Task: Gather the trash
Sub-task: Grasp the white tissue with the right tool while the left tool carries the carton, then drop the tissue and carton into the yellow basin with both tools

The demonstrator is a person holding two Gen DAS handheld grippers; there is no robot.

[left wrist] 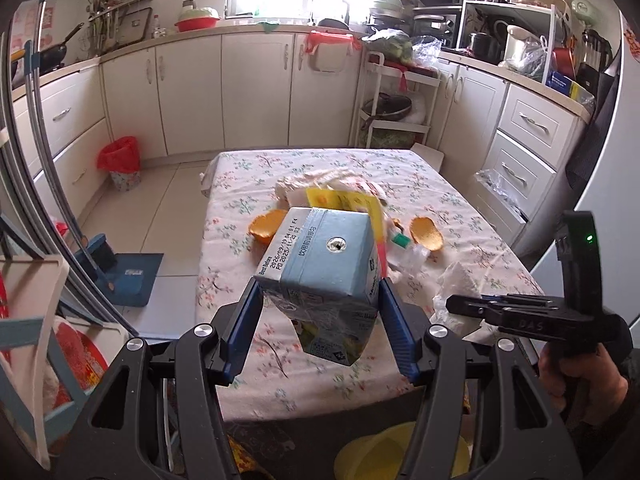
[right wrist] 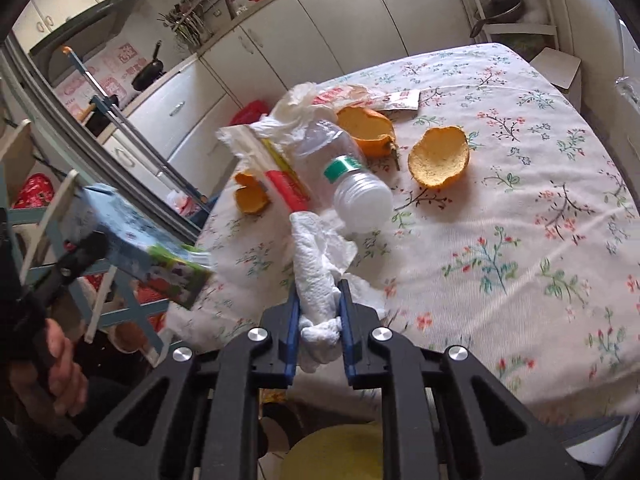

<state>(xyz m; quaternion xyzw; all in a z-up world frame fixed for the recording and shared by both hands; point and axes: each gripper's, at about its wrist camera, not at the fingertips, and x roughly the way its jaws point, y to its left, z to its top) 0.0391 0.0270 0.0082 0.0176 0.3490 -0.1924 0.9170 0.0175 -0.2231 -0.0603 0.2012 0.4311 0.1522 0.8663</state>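
**Two claws, each clamped on a piece of trash**

Two items are held above the near edge of the counter [right wrist: 540, 184], which is draped in a white cloth printed with small flowers. The left claw [left wrist: 320, 300] pinches a pale-blue drink carton [left wrist: 320, 272] by its two side faces, blue pads flat against the waxy cardboard. The carton is a rectangular box, its paper creased and its lower end crumpled and printed green. Its long axis runs roughly along the claw's fingers — the flat top, with a punched foil straw hole and a printed date, faces away from the wrist camera toward the kitchen cabinets, and the dented base tips down toward the camera. It hangs clear of the cloth.

The right claw [right wrist: 320, 312] is squeezed shut on a wad of white paper towel [right wrist: 316, 264], soft and quilted with a dimpled emboss. The wad is long and twisted; it points forward from the pads toward the pile, with a bunched knot behind the fingers.

Ahead of it on the cloth lies a clear, ribbed plastic bottle [right wrist: 344, 176] with a green label band, on its side, base toward the right claw. Around it lie three cupped orange peels — one [right wrist: 438, 158] with its pale pith facing the camera — and crinkled plastic wrappers [right wrist: 280, 172] in red, yellow and white.

A yellow bin [right wrist: 336, 452] shows below the counter edge.
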